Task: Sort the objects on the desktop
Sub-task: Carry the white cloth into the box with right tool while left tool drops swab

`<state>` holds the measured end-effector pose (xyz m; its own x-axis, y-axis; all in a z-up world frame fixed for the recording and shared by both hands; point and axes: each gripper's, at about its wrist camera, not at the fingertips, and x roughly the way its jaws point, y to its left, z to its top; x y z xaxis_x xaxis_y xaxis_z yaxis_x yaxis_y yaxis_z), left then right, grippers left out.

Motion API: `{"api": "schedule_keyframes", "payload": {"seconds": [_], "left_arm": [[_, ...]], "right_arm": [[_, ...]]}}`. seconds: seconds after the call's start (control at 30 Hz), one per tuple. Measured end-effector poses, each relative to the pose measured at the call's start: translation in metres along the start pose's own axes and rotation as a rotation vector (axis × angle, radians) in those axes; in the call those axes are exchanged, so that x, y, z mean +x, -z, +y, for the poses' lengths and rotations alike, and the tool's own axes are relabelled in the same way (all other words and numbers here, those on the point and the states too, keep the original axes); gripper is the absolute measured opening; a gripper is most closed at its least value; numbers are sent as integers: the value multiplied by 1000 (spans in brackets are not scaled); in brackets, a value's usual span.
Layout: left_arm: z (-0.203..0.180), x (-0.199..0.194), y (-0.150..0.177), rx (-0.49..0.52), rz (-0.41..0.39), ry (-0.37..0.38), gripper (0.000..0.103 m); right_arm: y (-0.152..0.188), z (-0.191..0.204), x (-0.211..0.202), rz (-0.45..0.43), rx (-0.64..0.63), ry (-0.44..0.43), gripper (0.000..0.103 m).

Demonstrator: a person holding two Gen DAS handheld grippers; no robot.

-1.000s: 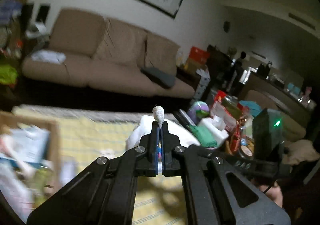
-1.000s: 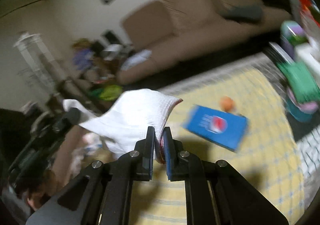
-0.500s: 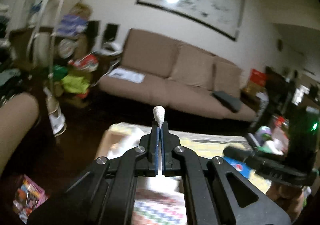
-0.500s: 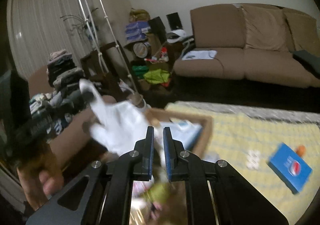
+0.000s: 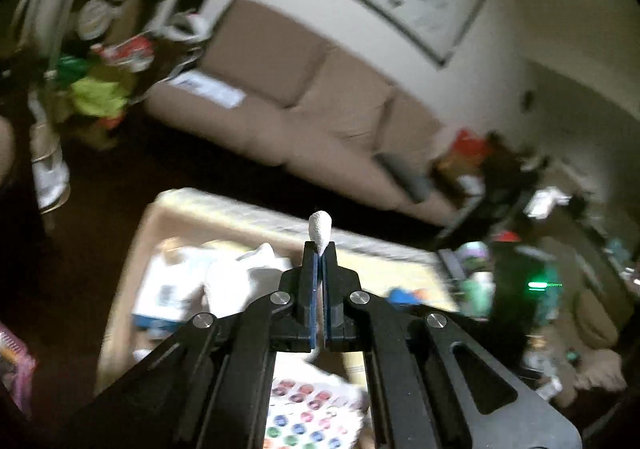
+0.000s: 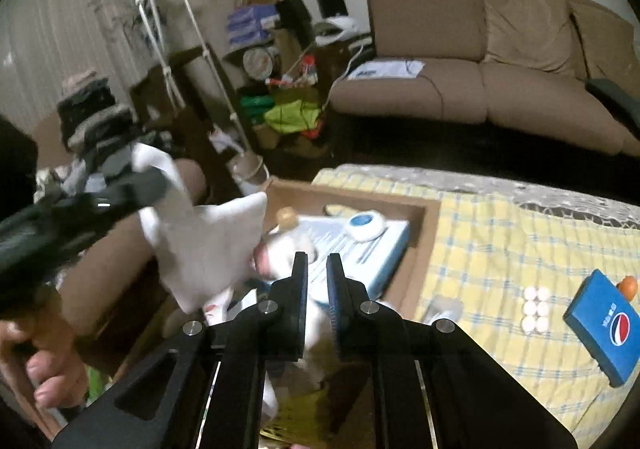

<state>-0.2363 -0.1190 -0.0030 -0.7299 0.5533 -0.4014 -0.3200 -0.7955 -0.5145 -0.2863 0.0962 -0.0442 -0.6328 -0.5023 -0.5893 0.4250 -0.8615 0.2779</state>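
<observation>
- At ten o'clock in the right wrist view, the white cloth point(image 6: 208, 245) hangs limp over the cardboard box point(image 6: 416, 249): light and soft, best pinched at a corner.
- Left gripper point(image 5: 319, 249) jaws are clamped on a corner of it.
- Right gripper point(image 6: 317, 263) jaws stand slightly apart, empty.

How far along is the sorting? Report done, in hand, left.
Done: the cardboard box already holds a blue-and-white carton and other bits. In hand: the left gripper is shut on a white cloth near the box; the right gripper is open, empty. Left: the blue Pepsi box, six white discs and a small orange object lie on the yellow tablecloth.
</observation>
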Motion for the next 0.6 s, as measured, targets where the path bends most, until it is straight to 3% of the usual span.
{"api": "schedule_keyframes", "payload": {"seconds": [0.07,0.17,0.27,0.33,0.43,0.5,0.57,0.6], "left_arm": [[-13,-2,0,37,-7,49,2],[-10,10,-2,50,7,-137,2],[15,37,4,14,89,-353,3],[28,47,7,-34,130,-412,11],[41,42,10,-113,130,-432,38],[32,30,6,-110,84,-460,74],[25,21,8,-90,50,-475,85],[16,14,7,-69,33,-474,87]], "right_arm": [[-1,-10,-7,-6,21,11,14],[-1,-22,-10,5,40,16,14],[2,-35,-9,35,53,17,19],[5,-43,-7,67,59,34,27],[12,-63,4,140,112,89,44],[19,-77,14,199,141,138,50],[27,-84,27,252,131,187,50],[33,-87,36,294,128,215,50]]}}
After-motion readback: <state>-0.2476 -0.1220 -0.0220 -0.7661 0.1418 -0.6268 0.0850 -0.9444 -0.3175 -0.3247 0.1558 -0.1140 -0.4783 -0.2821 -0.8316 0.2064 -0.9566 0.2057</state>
